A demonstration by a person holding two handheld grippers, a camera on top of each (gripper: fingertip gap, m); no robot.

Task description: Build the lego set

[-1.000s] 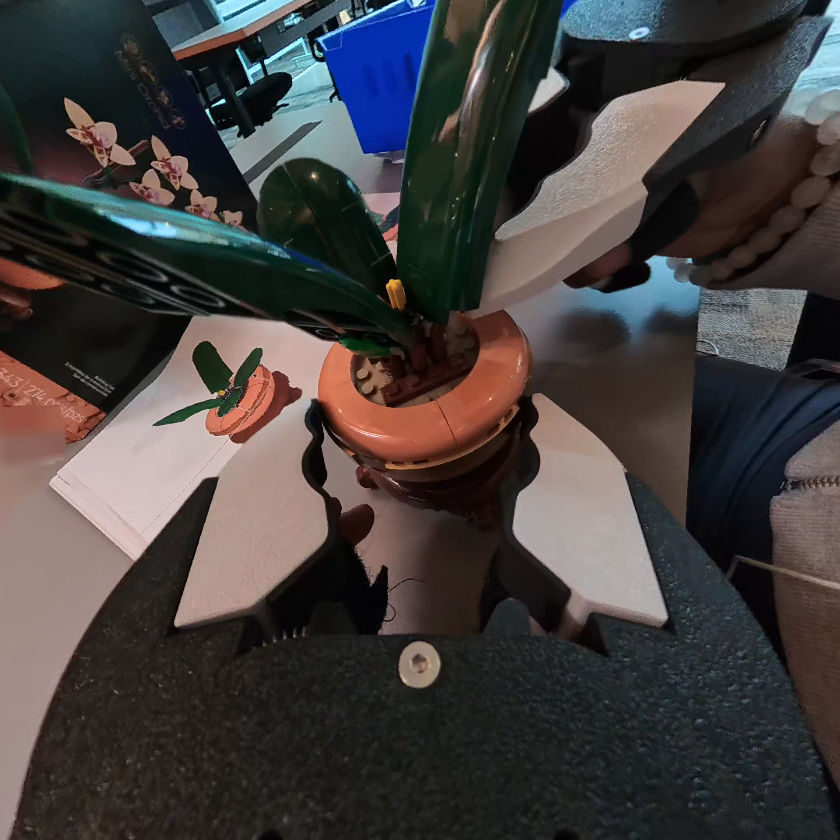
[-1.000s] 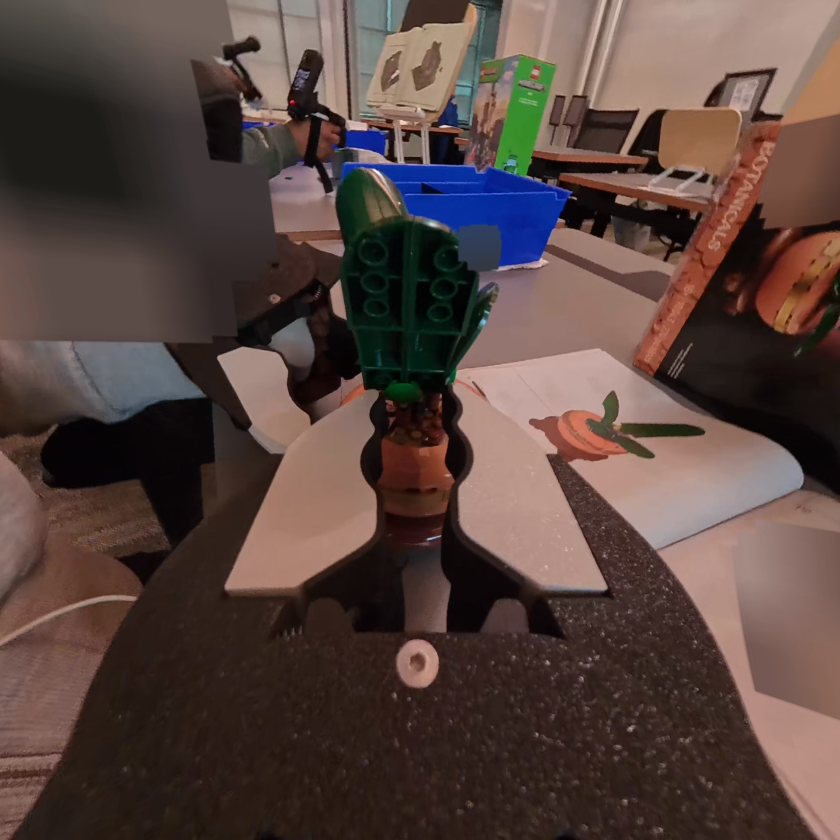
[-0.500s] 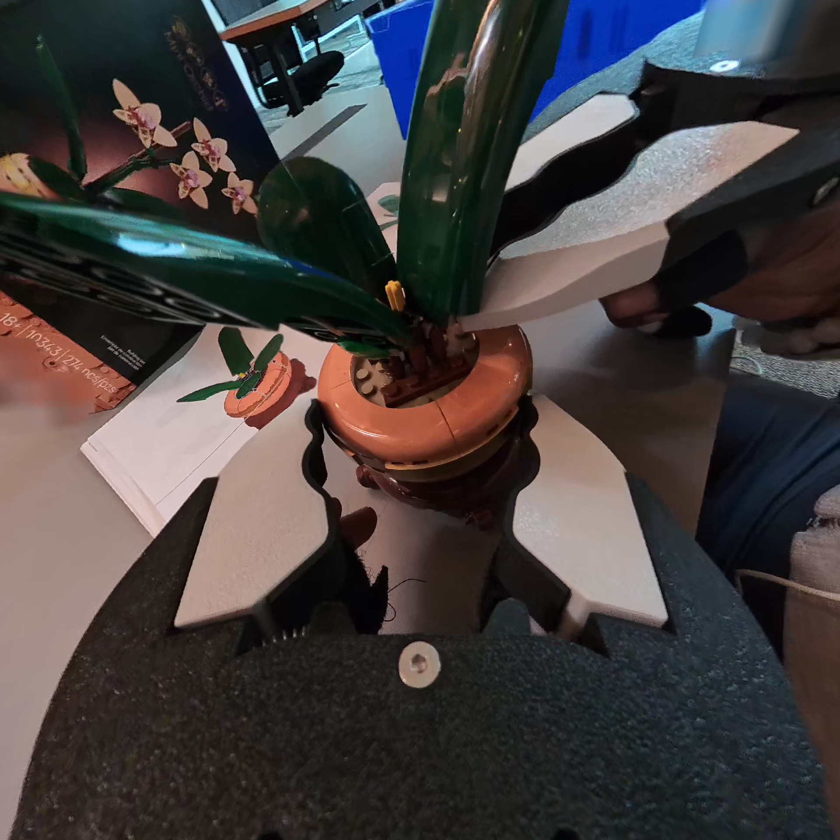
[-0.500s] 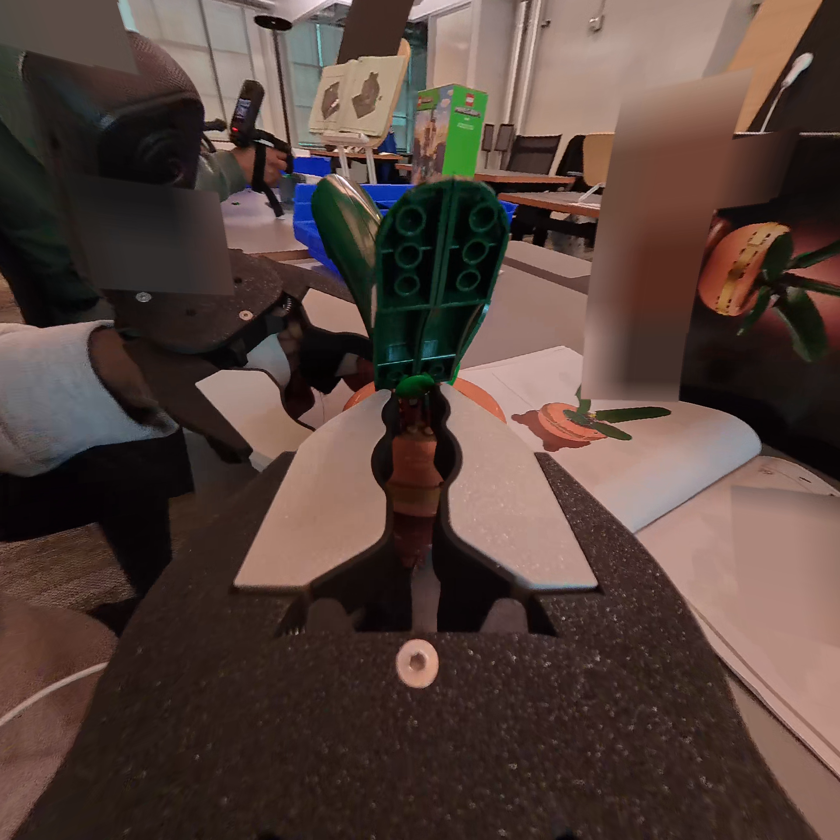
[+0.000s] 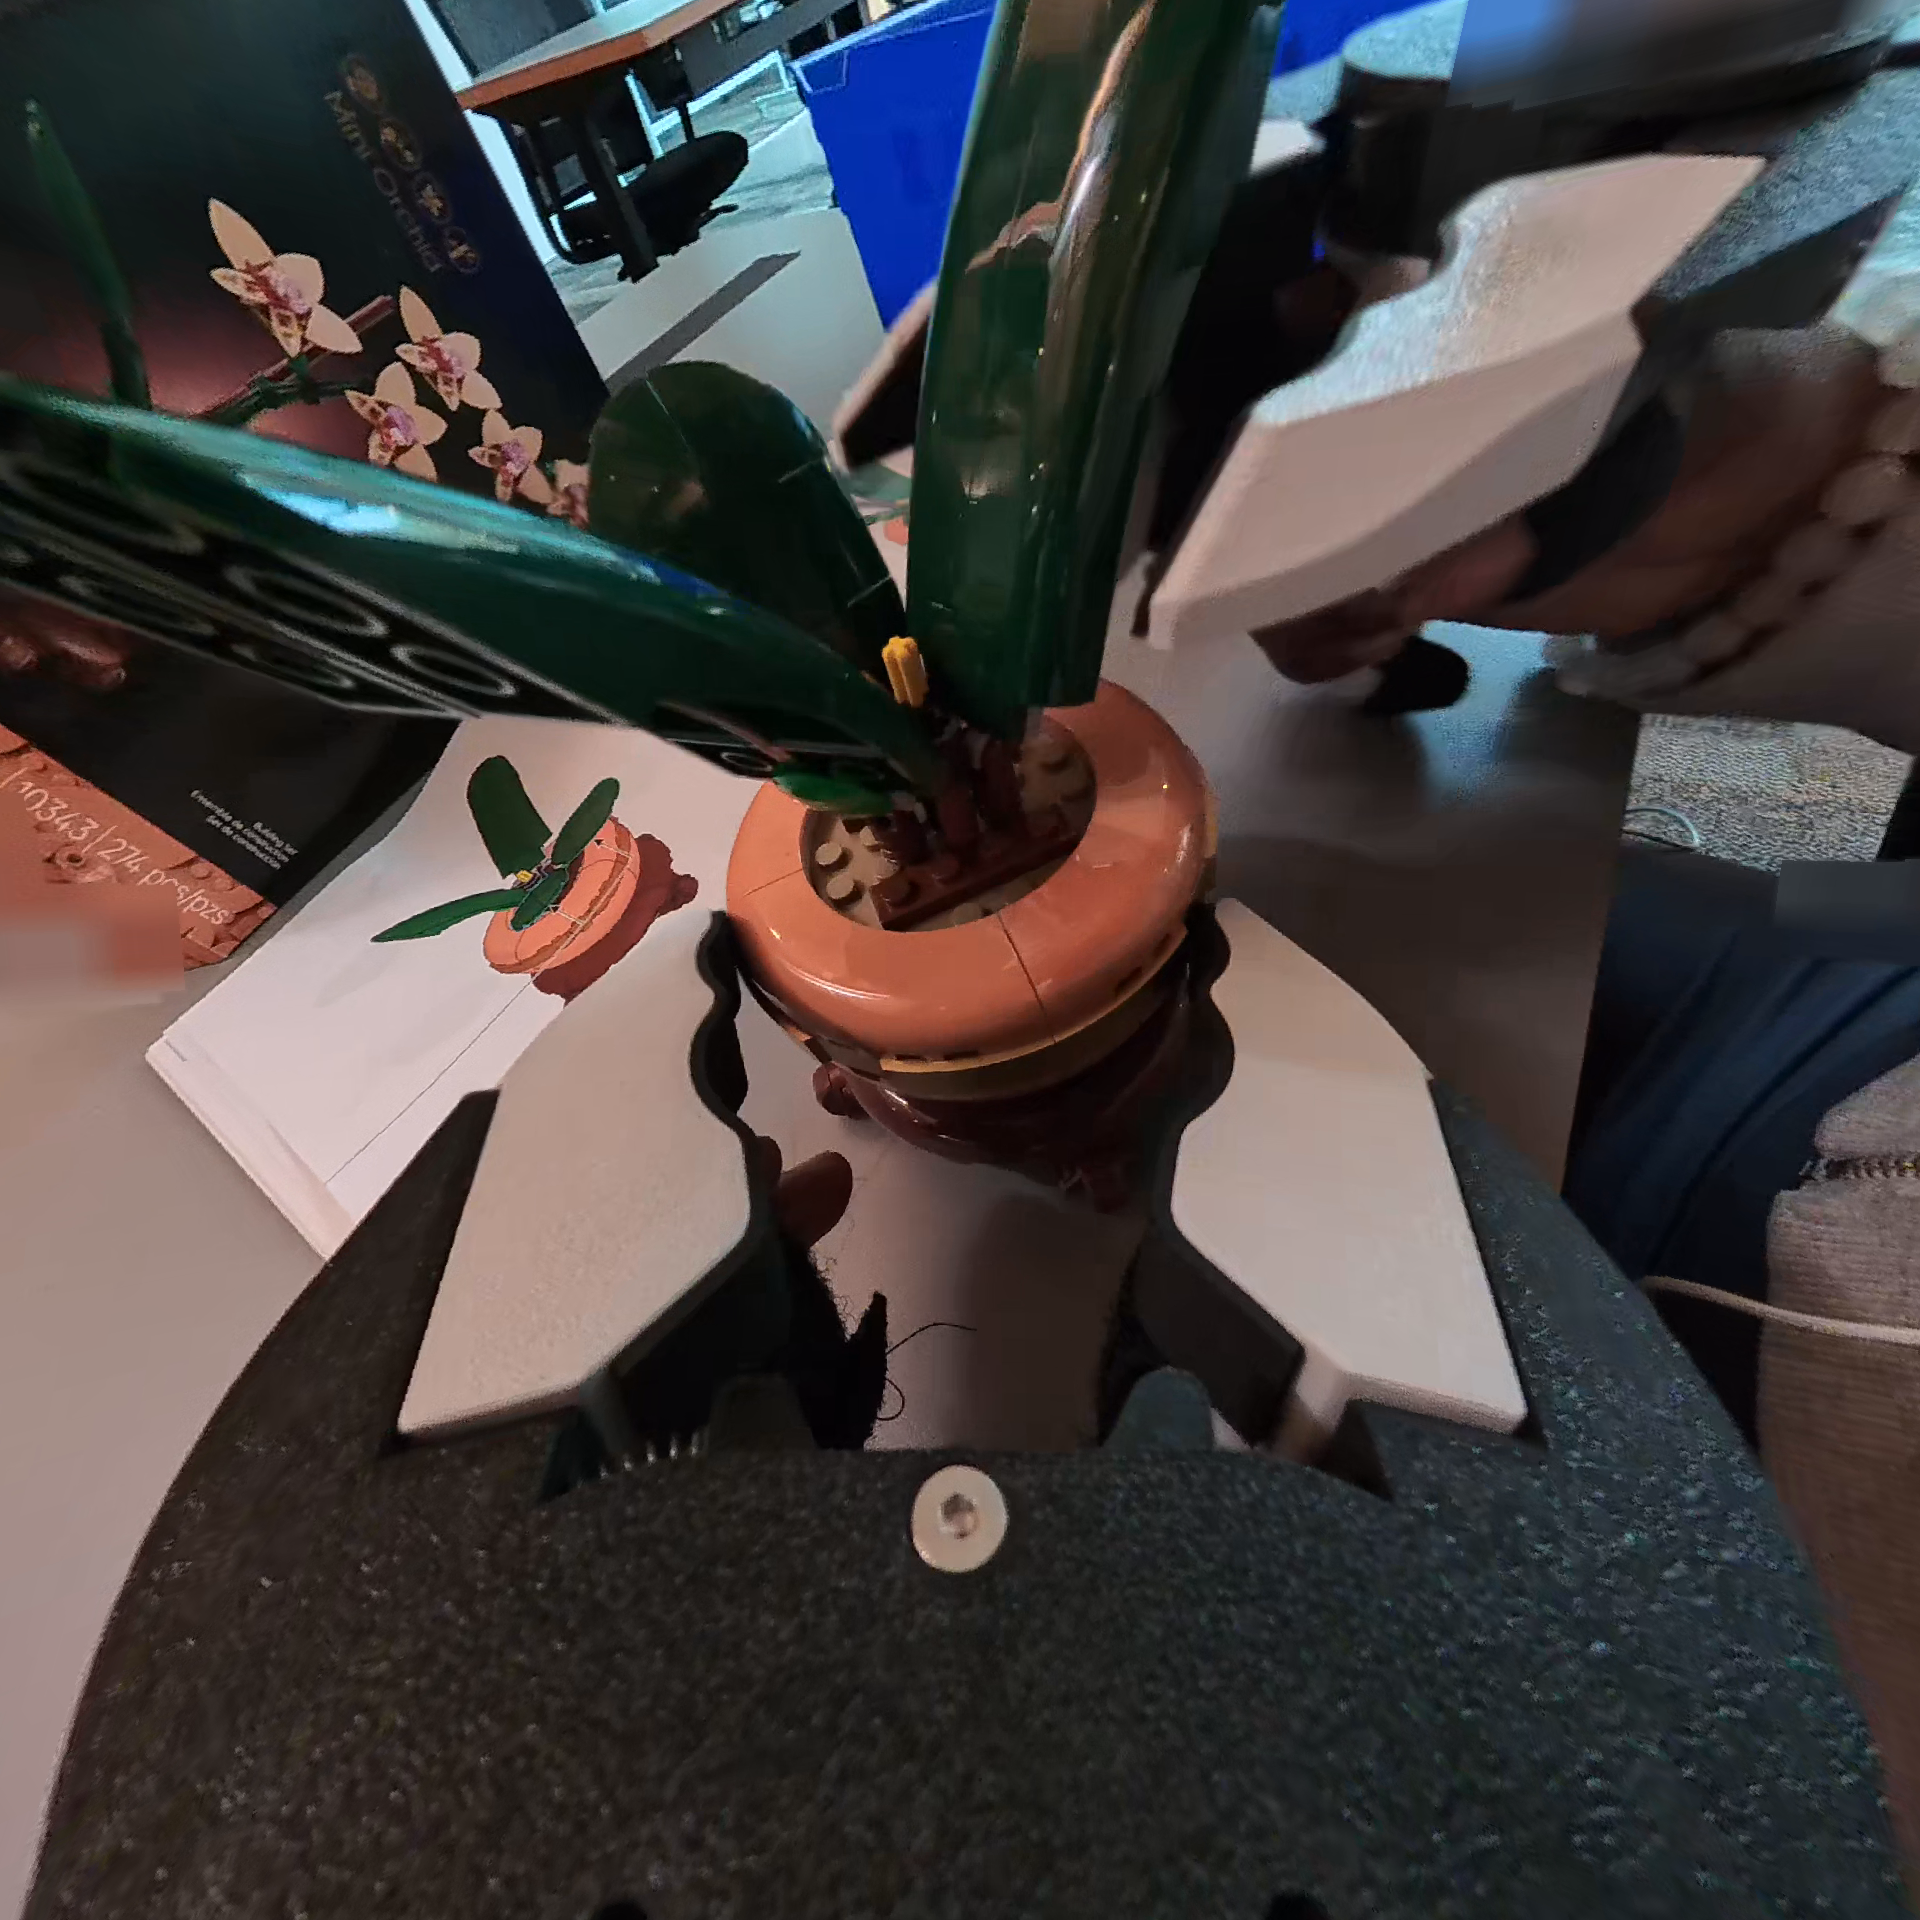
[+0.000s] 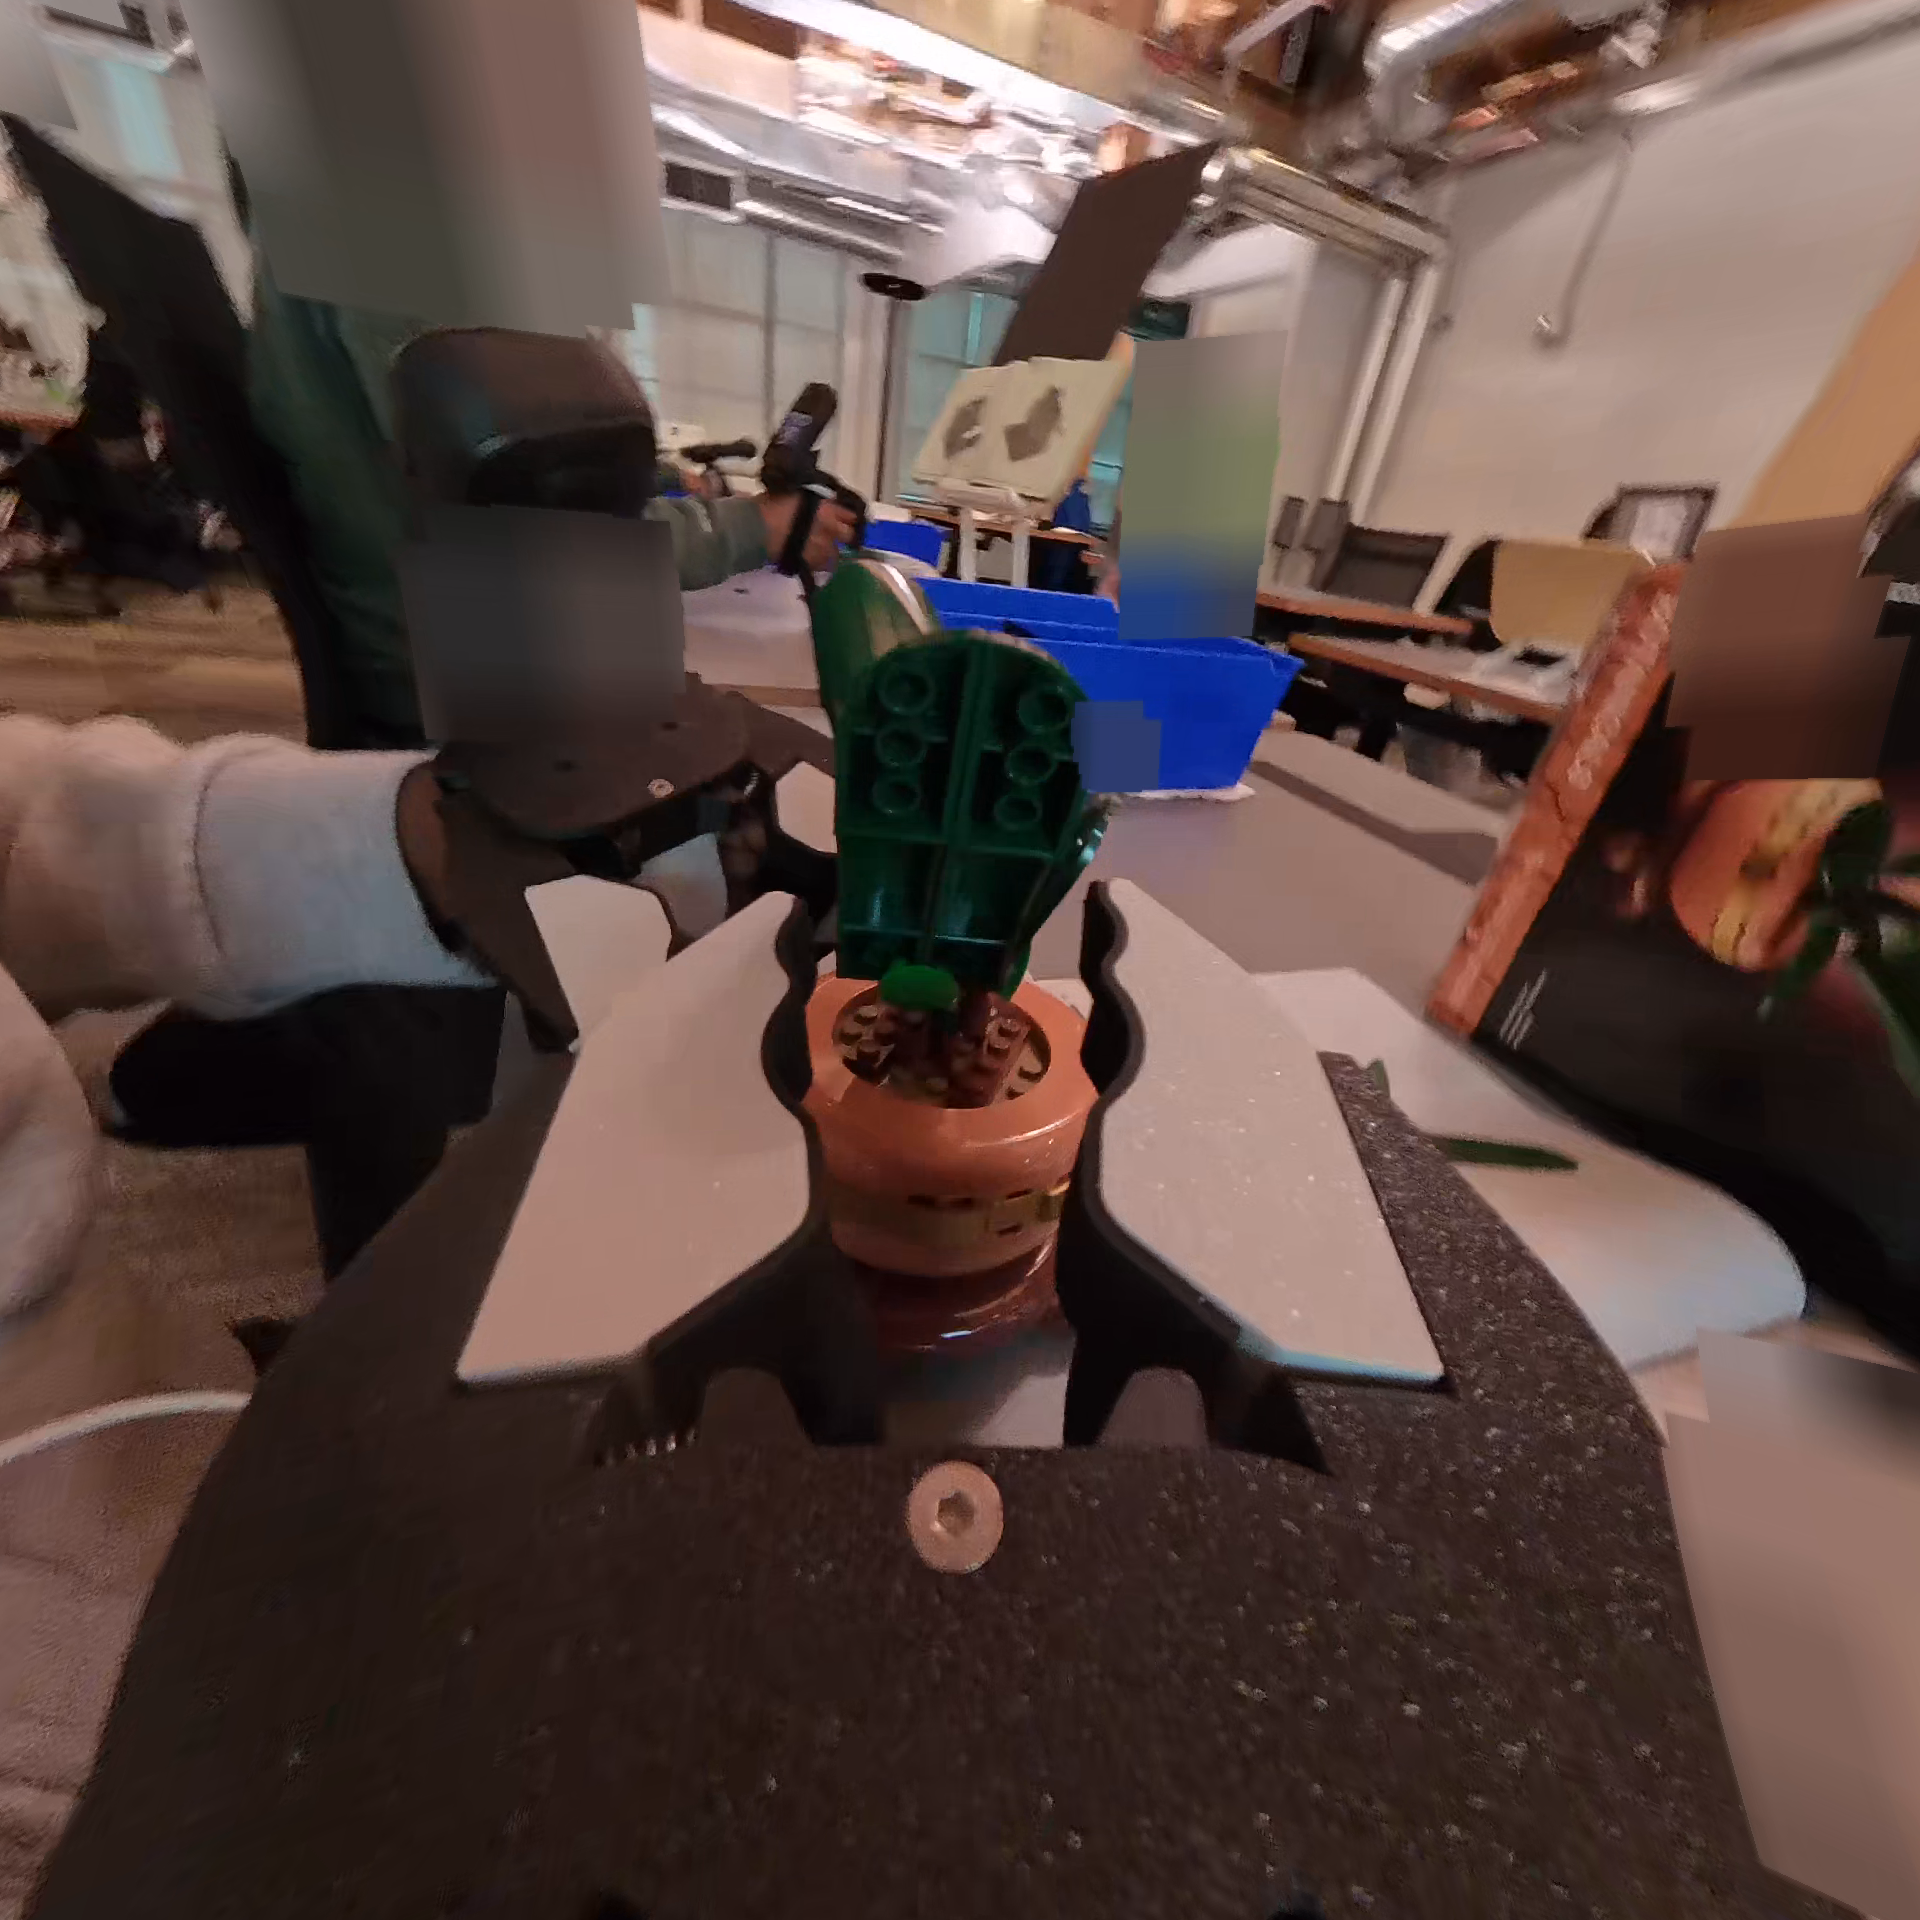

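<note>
Bracing the pot (image 5: 966, 966) at frame centre, left gripper (image 5: 966, 997) clamps its sides, likely steadying it for building; leaves (image 5: 1049, 343) fan from 9 to 12 o'clock, right gripper (image 5: 1195, 540) at 2, booklet (image 5: 343, 1029) at 9. Right wrist view: right gripper (image 6: 940, 1049) spread wide, fingers (image 6: 665, 1122) flanking the pot without touching; left gripper (image 6: 665, 914) at 10, box (image 6: 1621, 935) at 3.

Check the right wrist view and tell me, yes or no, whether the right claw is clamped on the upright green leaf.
No: the right claw is spread open, with the upright green studded leaf standing untouched between its fingers.
</note>
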